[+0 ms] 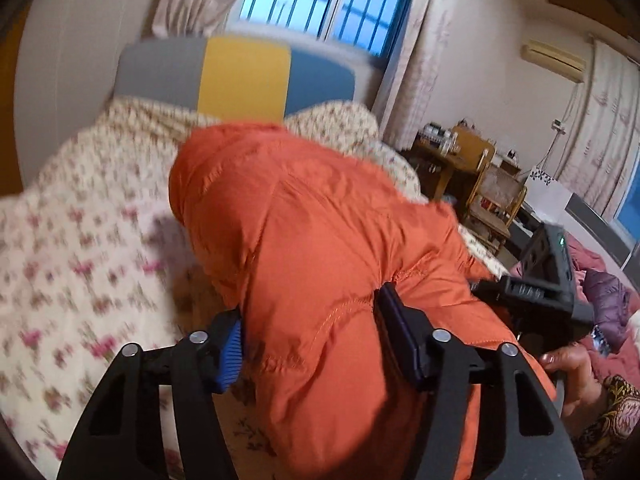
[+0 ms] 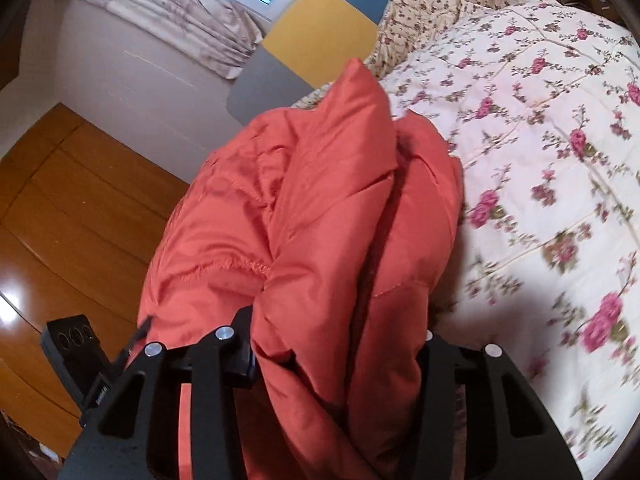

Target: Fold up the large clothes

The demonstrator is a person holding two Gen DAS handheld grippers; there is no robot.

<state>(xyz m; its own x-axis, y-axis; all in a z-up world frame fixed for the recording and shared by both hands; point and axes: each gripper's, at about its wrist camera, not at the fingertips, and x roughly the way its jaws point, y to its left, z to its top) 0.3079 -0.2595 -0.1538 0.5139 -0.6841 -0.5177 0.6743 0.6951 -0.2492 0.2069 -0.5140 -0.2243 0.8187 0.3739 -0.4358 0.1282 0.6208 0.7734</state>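
An orange padded jacket (image 1: 312,240) hangs bunched over the floral bed. My left gripper (image 1: 310,336) is shut on a thick fold of the jacket near a stitched seam, its blue pads (image 1: 230,354) pressed against the fabric. My right gripper (image 2: 340,356) is shut on another bundle of the same jacket (image 2: 320,208), which fills the space between its fingers and hides the right pad. The right gripper's body (image 1: 536,280) shows at the right in the left wrist view, beside the jacket.
A floral quilt (image 2: 540,160) covers the bed. A grey, yellow and blue headboard (image 1: 240,76) stands at the head under a window. Wooden furniture (image 1: 468,168) and a pile of purple and red clothes (image 1: 608,300) lie right. A wooden wardrobe (image 2: 72,200) stands left.
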